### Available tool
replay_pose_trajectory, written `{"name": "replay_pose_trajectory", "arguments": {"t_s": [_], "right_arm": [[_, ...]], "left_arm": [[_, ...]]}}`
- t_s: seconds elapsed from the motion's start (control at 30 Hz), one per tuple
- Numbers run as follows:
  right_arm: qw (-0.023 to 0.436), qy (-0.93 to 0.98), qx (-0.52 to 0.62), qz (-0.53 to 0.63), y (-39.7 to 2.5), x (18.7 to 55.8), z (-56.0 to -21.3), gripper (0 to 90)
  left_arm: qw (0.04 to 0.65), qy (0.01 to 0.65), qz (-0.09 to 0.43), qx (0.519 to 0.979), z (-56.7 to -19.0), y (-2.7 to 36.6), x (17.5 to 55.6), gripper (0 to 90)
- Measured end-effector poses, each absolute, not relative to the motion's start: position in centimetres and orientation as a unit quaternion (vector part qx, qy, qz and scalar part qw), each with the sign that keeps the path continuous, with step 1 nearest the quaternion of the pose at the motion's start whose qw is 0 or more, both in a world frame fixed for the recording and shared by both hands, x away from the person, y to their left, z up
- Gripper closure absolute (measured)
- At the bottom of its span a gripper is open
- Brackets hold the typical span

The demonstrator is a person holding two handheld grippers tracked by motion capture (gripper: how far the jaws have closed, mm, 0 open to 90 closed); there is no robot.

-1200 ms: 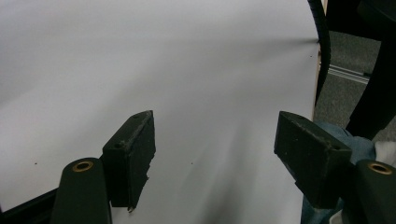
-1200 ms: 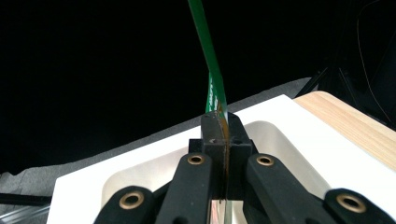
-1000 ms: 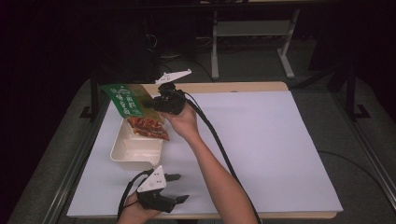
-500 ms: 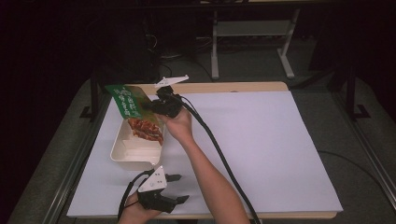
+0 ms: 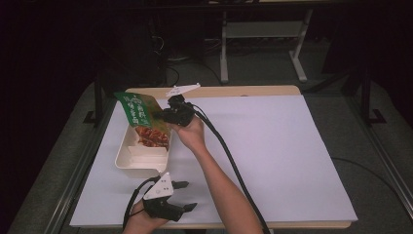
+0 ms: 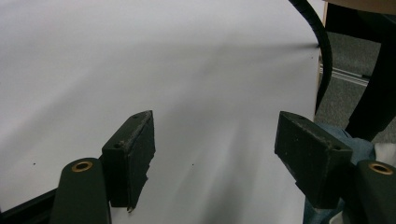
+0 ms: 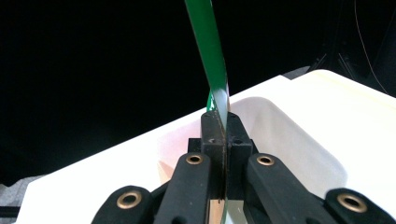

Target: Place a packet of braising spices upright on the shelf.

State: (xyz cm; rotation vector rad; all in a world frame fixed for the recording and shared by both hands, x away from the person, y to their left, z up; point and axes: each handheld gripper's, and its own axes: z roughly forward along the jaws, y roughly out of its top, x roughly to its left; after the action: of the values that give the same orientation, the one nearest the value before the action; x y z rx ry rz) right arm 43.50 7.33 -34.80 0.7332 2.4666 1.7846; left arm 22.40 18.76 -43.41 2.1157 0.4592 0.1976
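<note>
Tipping over the tray, the green pouch (image 5: pixel 135 108) hangs pinched by its edge in the right claw (image 5: pixel 165 116), jaws fully closed on the thin film, as the right gripper view shows edge-on (image 7: pixel 211 56). Pouch sits at approx 10 o'clock on the desk (image 5: pixel 272 156), above the far compartment of the cream tray (image 5: pixel 127 163), where reddish-brown food (image 5: pixel 152 136) is piled.

Risks, as I judge: grip is on a narrow strip of slick film, so the pouch could slip or twist out & drop into the tray; food may spill past the rim onto the white sheet if the mouth drifts off the tray; the light tray could slide, since nothing steadies it.

Left claw (image 5: pixel 181 196) is at approx 7 o'clock near the front edge, jaws wide apart, holding nothing, well apart from the tray. Right cable (image 5: pixel 229 161) trails across the desk toward 6 o'clock alongside the forearm; could snag.
</note>
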Motion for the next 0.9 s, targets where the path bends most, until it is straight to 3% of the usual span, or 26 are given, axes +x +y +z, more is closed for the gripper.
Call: {"name": "replay_pose_trajectory", "arguments": {"t_s": [0.33,0.43,0.77,0.9], "right_arm": [[0.012,0.791,0.243,0.561,7.0,43.8,-34.9,88.7],[0.013,0.796,0.248,0.553,6.6,44.0,-34.8,79.1],[0.003,0.809,0.246,0.533,5.3,43.5,-34.0,63.0],[0.003,0.812,0.244,0.531,4.8,43.4,-33.9,61.0]], "left_arm": [[0.465,0.186,0.079,0.862,-43.5,18.5,22.5,27.9],[0.464,0.186,0.079,0.862,-43.5,18.5,22.5,27.4],[0.466,0.193,0.084,0.860,-43.4,18.6,22.6,26.0],[0.464,0.193,0.086,0.860,-43.4,18.7,22.6,25.8]]}}
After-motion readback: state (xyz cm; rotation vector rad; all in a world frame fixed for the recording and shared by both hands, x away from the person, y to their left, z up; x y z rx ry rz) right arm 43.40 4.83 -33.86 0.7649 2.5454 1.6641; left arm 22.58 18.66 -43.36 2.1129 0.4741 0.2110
